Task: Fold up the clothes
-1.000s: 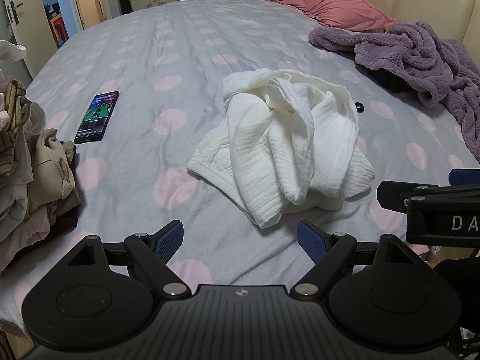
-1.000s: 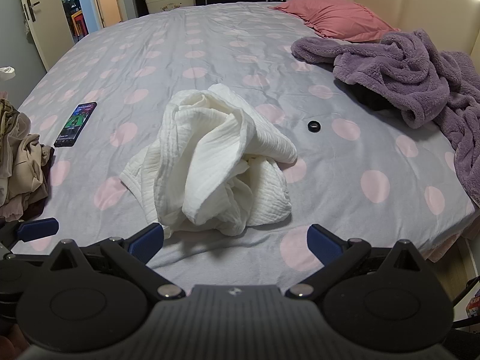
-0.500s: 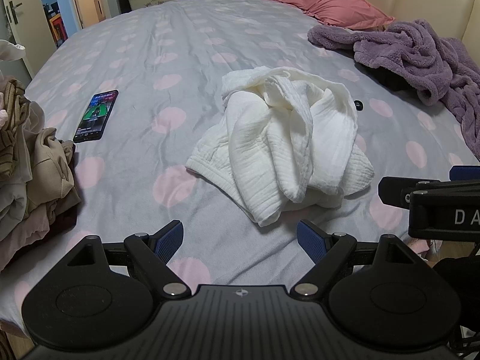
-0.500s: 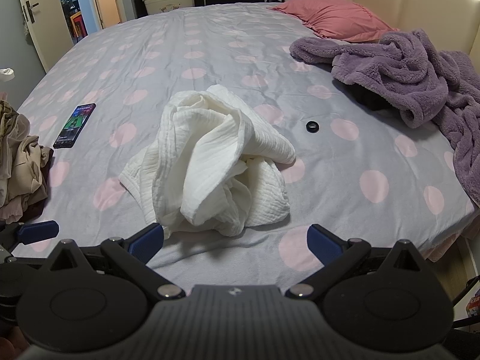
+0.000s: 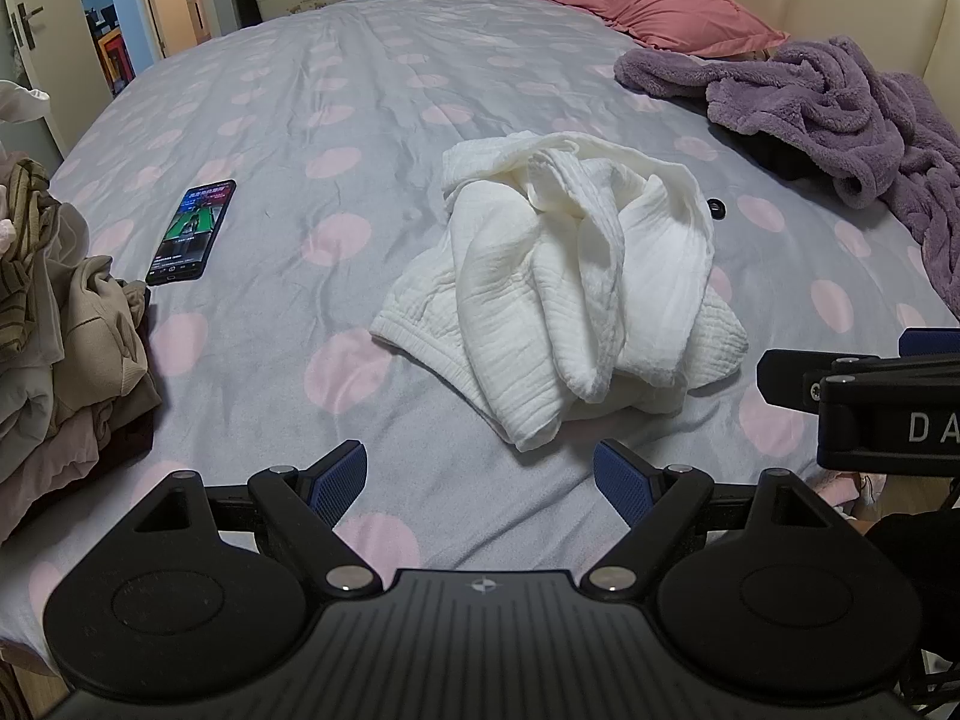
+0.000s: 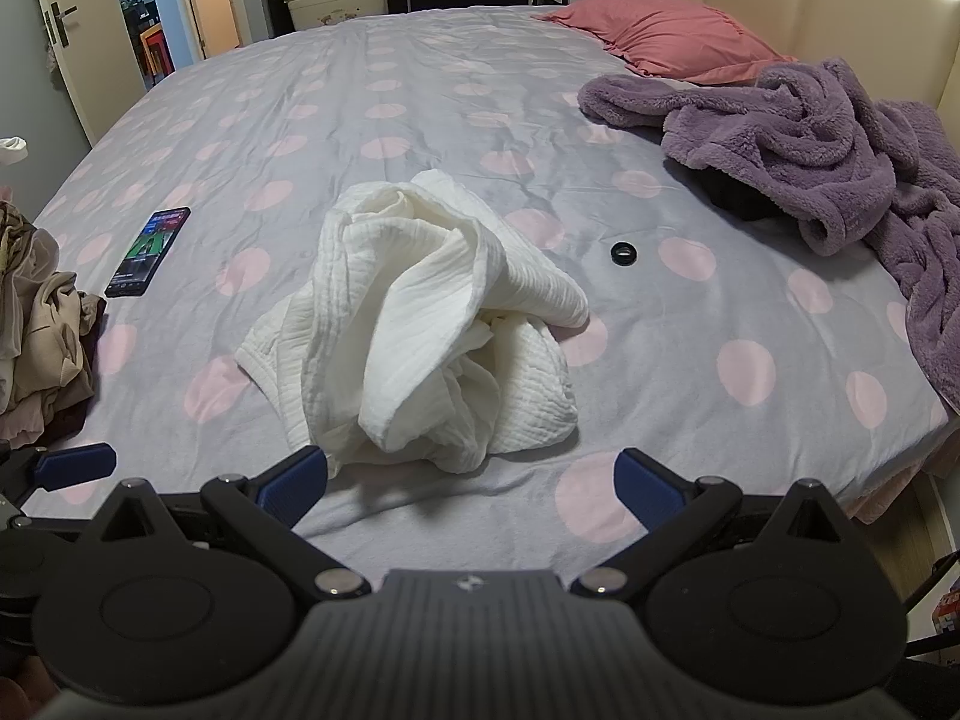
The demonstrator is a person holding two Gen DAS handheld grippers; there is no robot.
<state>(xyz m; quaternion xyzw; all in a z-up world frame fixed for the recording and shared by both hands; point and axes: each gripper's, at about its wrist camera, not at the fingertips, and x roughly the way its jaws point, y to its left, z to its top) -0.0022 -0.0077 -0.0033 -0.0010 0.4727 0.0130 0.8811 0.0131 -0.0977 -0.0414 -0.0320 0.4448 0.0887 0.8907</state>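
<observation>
A crumpled white ribbed garment (image 5: 564,294) lies bunched in the middle of the grey bed with pink dots; it also shows in the right wrist view (image 6: 420,330). My left gripper (image 5: 480,483) is open and empty, just short of the garment's near edge. My right gripper (image 6: 471,480) is open and empty, close in front of the garment's near side. The right gripper's body shows at the right edge of the left wrist view (image 5: 864,402). The left gripper's fingertip (image 6: 75,462) shows at the left of the right wrist view.
A pile of beige and striped clothes (image 5: 54,324) sits at the left bed edge. A phone (image 5: 191,231) lies left of the garment. A purple fleece blanket (image 6: 828,156), a pink pillow (image 6: 666,39) and a small black ring (image 6: 624,252) lie to the right.
Both grippers have crept slightly toward the white garment. The garment has not moved and both grippers stay open.
</observation>
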